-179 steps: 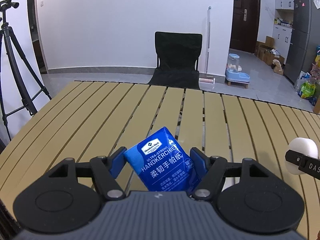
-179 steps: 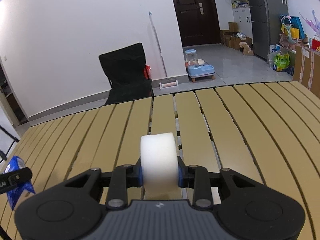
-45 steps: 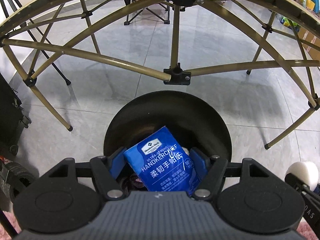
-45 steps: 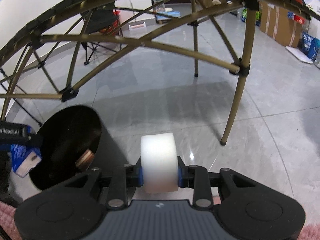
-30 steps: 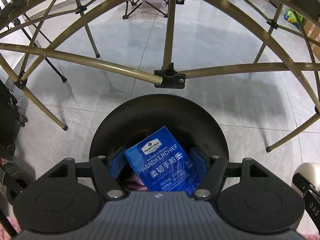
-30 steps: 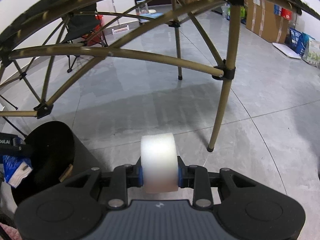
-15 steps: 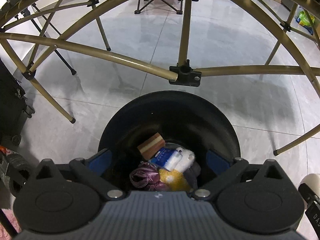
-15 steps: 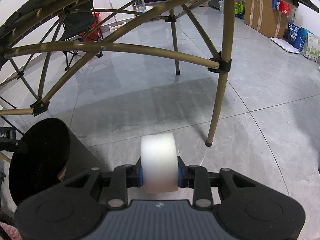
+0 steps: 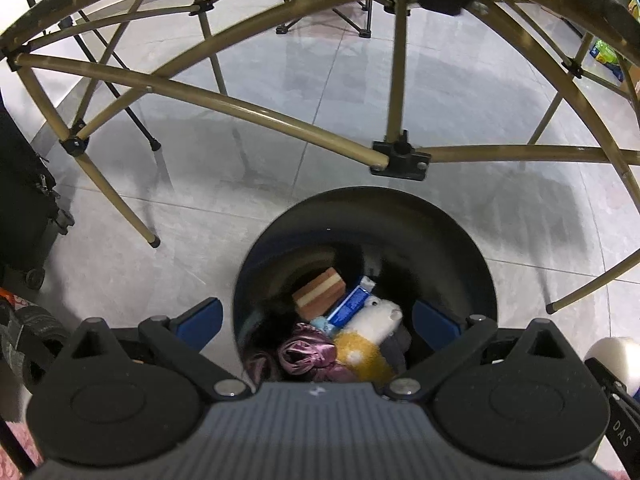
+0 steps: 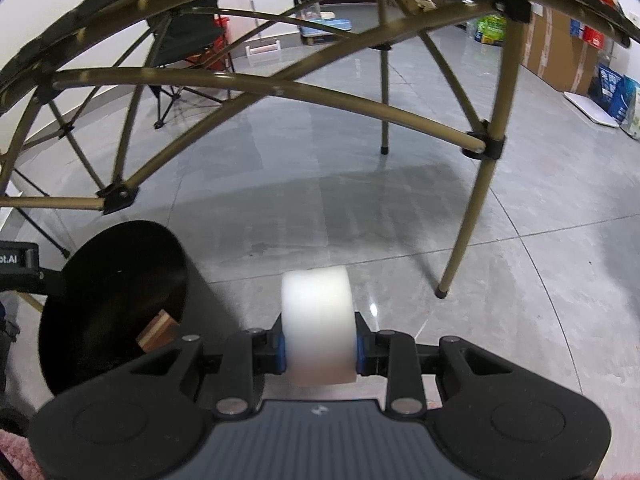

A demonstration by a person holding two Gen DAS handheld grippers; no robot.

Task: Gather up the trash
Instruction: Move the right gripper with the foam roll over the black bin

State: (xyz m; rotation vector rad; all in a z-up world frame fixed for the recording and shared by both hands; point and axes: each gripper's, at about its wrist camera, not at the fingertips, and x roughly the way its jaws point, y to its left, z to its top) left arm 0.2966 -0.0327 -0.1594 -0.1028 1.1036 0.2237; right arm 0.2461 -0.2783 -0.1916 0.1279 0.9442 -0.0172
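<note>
Dropped: blue tissue pack (image 9: 349,305) now lies inside black bin (image 9: 460,236) among trash; left tongs (image 9: 316,318) spread, empty above it. Right tongs (image 10: 320,350) pinching white roll (image 10: 318,324), beside bin.

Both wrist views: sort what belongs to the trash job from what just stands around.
Job:
- black bin
- white foam roll, clamped in right gripper
- left gripper, open over the bin
- blue tissue pack, lying inside among other trash

Just around:
- folding table frame
- camp chair
- cardboard boxes
</note>
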